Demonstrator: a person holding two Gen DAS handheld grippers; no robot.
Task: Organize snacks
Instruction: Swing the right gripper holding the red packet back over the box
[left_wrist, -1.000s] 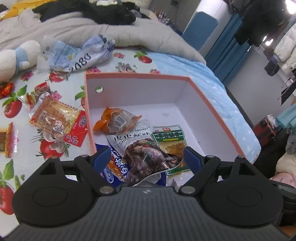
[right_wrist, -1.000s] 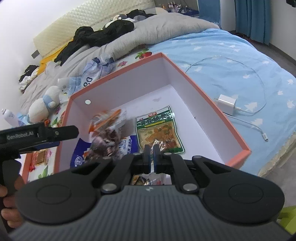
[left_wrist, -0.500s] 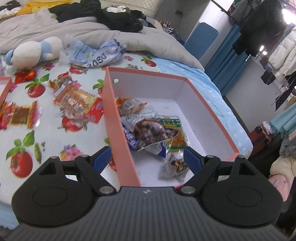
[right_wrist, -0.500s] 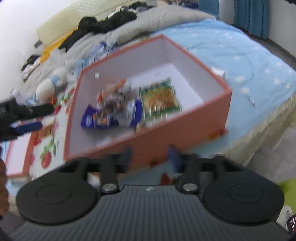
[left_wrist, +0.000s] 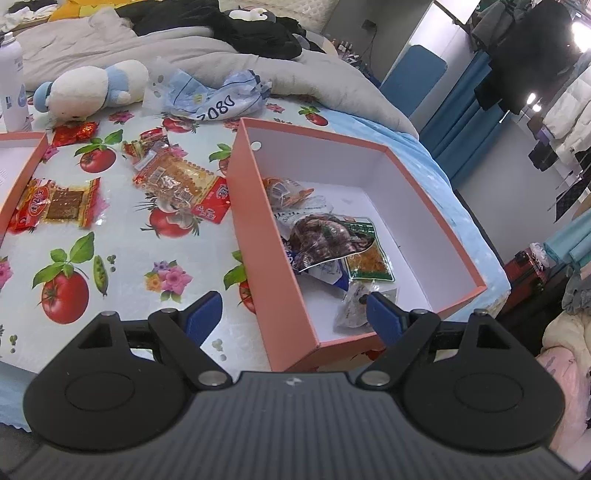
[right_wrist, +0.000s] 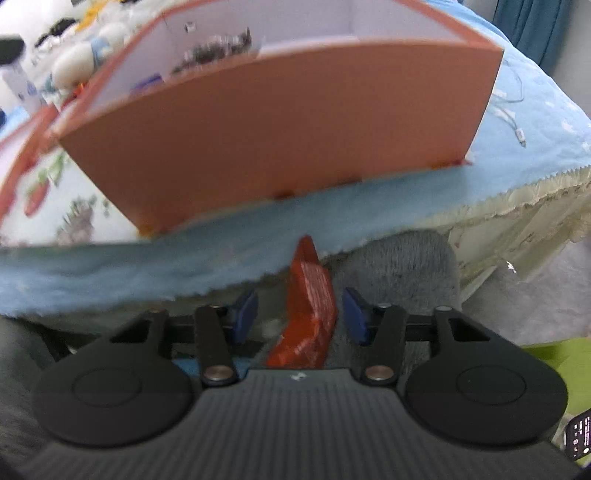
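Note:
An orange box (left_wrist: 258, 229) with a white inside stands on the tomato-print cloth. In it lie a dark packet (left_wrist: 325, 236), a green packet (left_wrist: 365, 251), an orange packet (left_wrist: 284, 188) and a small clear packet (left_wrist: 352, 308). More snack packets (left_wrist: 181, 184) (left_wrist: 55, 203) lie loose on the cloth to its left. My left gripper (left_wrist: 291, 308) hangs open and empty over the box's near corner. Below the bed edge, in front of the box (right_wrist: 280, 129), my right gripper (right_wrist: 300, 306) is closing around a red packet (right_wrist: 310, 284). Its pads stand apart from the packet.
A second orange tray (left_wrist: 22, 162) sits at the far left, with a plush toy (left_wrist: 92, 86), a crumpled plastic bag (left_wrist: 214, 98) and a white bottle (left_wrist: 11, 81) behind. A charger cable (right_wrist: 513, 110) lies right of the box. Grey fur (right_wrist: 399, 266) lies under the right gripper.
My right gripper left the box, sank below the bed edge and went from shut to apart around a red packet. A small clear packet now lies in the box. My left gripper drew back leftward.

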